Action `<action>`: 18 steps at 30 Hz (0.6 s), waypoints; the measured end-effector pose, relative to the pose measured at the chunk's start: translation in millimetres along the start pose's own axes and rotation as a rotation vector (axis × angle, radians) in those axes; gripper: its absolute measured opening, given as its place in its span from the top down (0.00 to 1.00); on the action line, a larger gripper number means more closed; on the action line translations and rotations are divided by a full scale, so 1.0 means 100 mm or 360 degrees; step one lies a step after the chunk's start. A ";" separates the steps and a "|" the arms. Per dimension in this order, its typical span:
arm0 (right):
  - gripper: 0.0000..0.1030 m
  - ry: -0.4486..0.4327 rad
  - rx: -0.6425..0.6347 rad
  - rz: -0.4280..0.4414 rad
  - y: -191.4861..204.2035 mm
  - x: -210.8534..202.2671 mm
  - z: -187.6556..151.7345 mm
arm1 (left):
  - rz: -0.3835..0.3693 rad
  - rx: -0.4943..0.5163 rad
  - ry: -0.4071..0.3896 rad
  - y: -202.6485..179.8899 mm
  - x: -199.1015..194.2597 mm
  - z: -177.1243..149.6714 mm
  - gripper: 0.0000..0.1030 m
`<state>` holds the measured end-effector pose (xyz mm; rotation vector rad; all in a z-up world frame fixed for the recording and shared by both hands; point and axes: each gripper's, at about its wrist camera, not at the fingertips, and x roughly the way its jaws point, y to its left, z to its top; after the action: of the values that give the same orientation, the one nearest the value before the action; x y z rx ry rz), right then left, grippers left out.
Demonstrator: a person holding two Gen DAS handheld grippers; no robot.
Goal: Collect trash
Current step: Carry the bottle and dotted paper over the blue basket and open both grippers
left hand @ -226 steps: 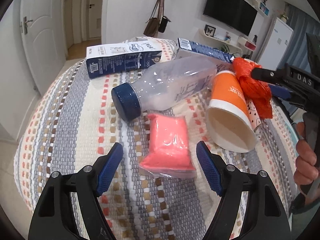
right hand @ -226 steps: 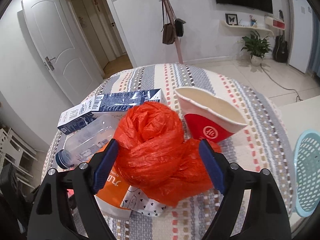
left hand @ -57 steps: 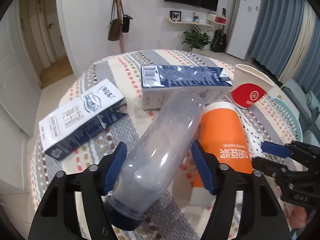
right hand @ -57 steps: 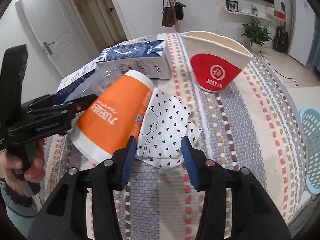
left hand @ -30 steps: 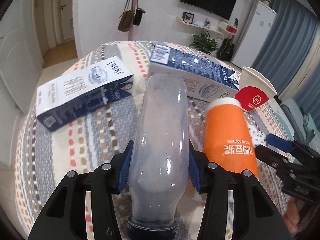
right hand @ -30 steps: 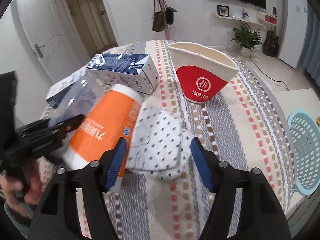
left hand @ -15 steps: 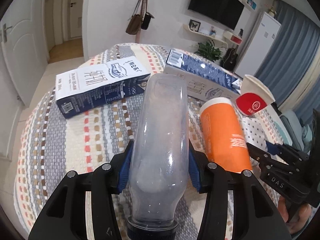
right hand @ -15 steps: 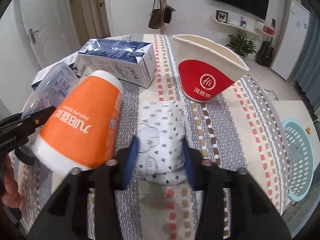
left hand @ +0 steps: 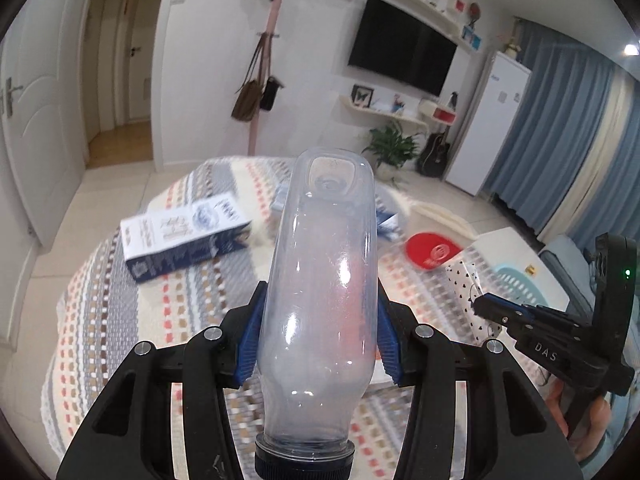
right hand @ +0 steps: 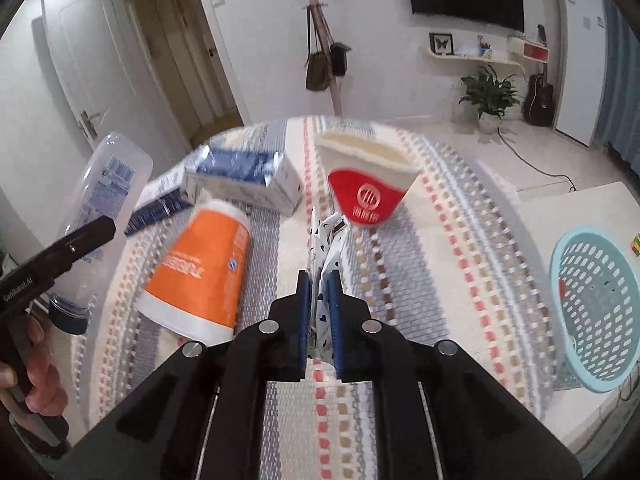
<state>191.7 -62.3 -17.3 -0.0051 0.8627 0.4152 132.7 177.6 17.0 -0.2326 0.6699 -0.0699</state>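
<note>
My left gripper (left hand: 318,334) is shut on a clear plastic bottle (left hand: 320,296) with a dark blue cap, lifted off the table with its base pointing away from me. The same bottle (right hand: 100,196) shows at the left of the right wrist view. My right gripper (right hand: 319,284) is shut on a white wrapper with black hearts (right hand: 326,240), squeezed flat between the blue pads and raised above the table. That wrapper (left hand: 468,284) and the right gripper (left hand: 486,304) also appear at the right of the left wrist view.
On the striped tablecloth (right hand: 420,248) lie an orange paper cup (right hand: 200,268), a red and white paper bowl (right hand: 368,184), and two blue milk cartons (right hand: 244,176) (left hand: 184,236). A light blue basket (right hand: 596,312) stands low at the right, beside the table.
Both grippers have risen from the table. The right one closed on the heart-print wrapper and lifted it. The left one kept its hold and raised the bottle, tilting it up.
</note>
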 end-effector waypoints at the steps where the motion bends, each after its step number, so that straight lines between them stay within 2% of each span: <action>1: 0.92 -0.0033 0.0003 0.0003 -0.03 -0.08 0.03 | -0.0016 0.0012 -0.0018 -0.06 -0.04 0.03 0.55; 9: 0.92 -0.0260 0.0076 -0.0050 -0.36 -0.62 0.22 | -0.0172 0.0108 -0.0099 -0.61 -0.11 0.21 0.55; 14: 0.92 -0.0355 0.0146 -0.0149 -0.77 -0.89 0.25 | -0.0300 0.0188 -0.0106 -1.19 0.06 0.28 0.55; 18: 0.92 -0.0417 0.0223 -0.0281 -1.20 -1.10 0.19 | -0.0392 0.0268 -0.0077 -1.66 0.28 0.32 0.55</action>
<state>185.5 -208.0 56.8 0.1000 0.6250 0.1836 176.2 18.3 63.1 -0.1531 0.5815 -0.3545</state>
